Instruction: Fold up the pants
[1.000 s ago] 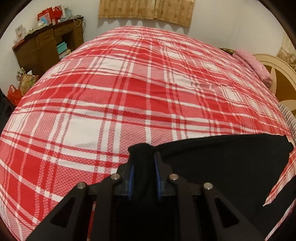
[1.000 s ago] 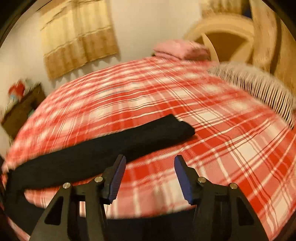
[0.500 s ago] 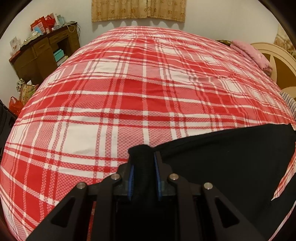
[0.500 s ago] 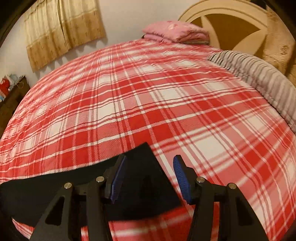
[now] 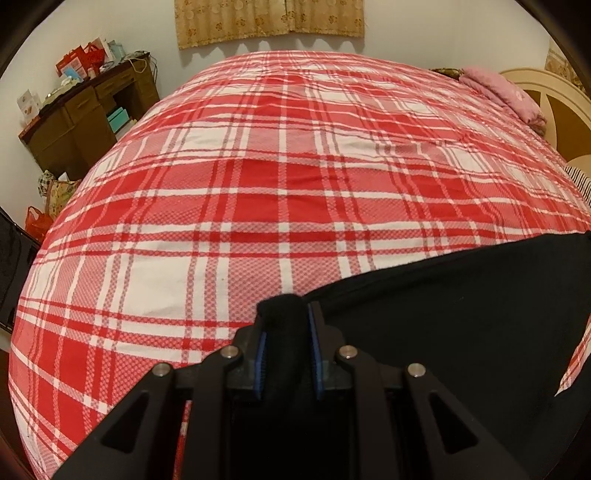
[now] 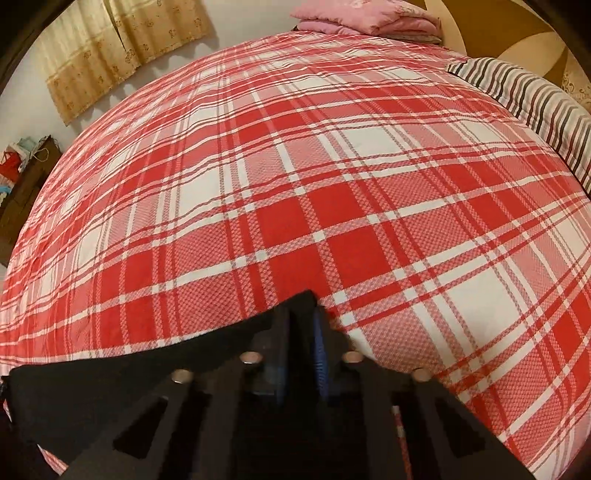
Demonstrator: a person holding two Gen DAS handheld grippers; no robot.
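The black pants [image 5: 461,317] lie on the red and white plaid bed cover [image 5: 295,184], stretched from my left gripper toward the right. My left gripper [image 5: 286,332] is shut on a bunched end of the pants. In the right wrist view the pants [image 6: 110,391] spread to the lower left over the cover [image 6: 332,184]. My right gripper [image 6: 301,332] is shut on a corner of the pants, with black cloth pinched between its blue pads.
A brown desk [image 5: 81,118] with boxes and bags stands far left of the bed. A pink folded blanket [image 6: 362,18] lies at the headboard [image 5: 554,110]. A striped pillow [image 6: 528,107] lies on the right side. Beige curtains [image 5: 269,22] hang on the far wall.
My right gripper moved down onto the pants' corner and closed on it. My left gripper kept its hold and hardly moved.
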